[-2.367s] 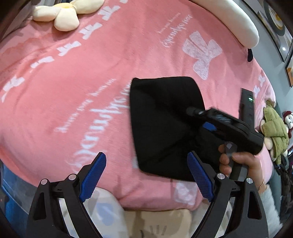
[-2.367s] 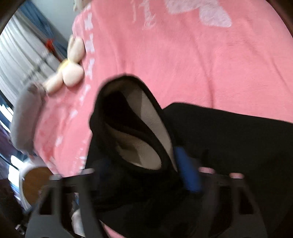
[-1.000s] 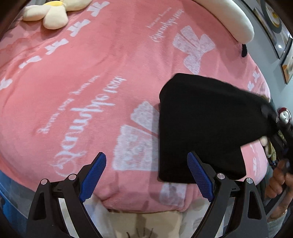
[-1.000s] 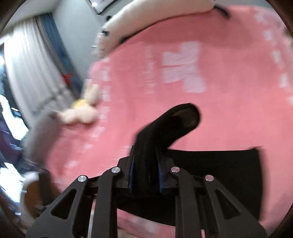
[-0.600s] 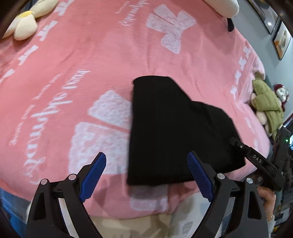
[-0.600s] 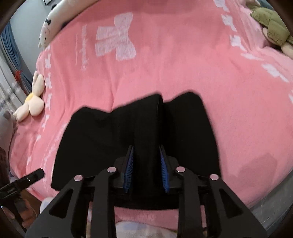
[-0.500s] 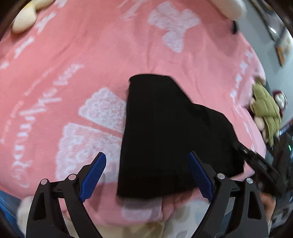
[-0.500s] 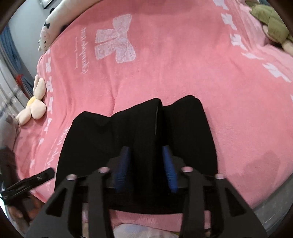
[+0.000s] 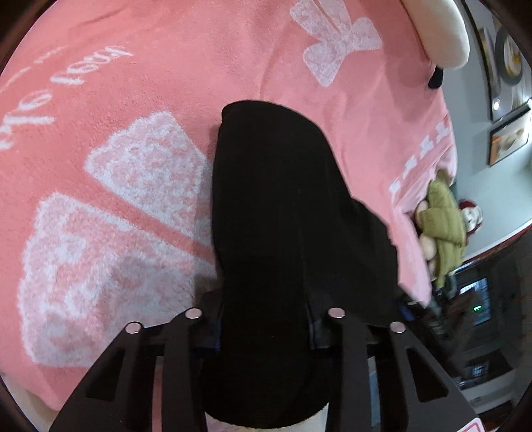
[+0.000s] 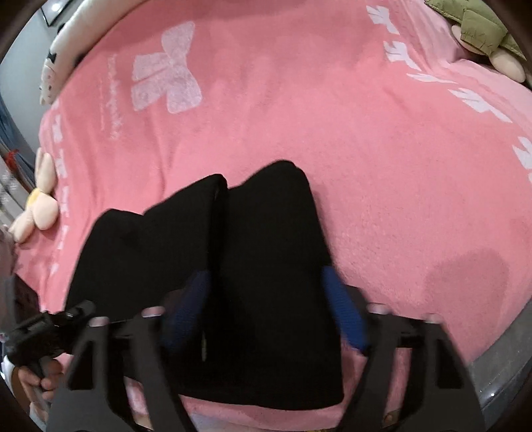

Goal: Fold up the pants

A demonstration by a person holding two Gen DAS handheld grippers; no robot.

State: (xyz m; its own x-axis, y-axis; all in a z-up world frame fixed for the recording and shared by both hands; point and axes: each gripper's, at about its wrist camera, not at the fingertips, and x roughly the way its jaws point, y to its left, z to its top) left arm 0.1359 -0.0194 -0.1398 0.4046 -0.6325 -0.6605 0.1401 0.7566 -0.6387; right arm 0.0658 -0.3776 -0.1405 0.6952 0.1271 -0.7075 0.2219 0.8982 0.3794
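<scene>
The black pants [image 9: 279,206] lie folded in a compact pile near the front edge of the pink blanket [image 9: 99,199]. My left gripper [image 9: 264,319] is shut on the near left end of the pants, with black cloth bunched between its jaws. In the right wrist view the pants [image 10: 266,239] show as two folded humps side by side. My right gripper [image 10: 266,309] is open, its blue pads [image 10: 345,312] spread wide on either side of the right hump. The left gripper's handle and the hand on it show at the lower left of the right wrist view [image 10: 43,332].
A flower plush [image 10: 36,202] lies at the blanket's left edge. A green and beige stuffed toy [image 9: 442,226] sits off the bed's right side. A white bolster pillow [image 9: 439,30] lies along the far edge. Framed pictures [image 9: 508,139] hang on the grey wall.
My left gripper moved in and shut on the near end of the pants. My right gripper let go of the fold and opened wide; the pants now rest on the blanket.
</scene>
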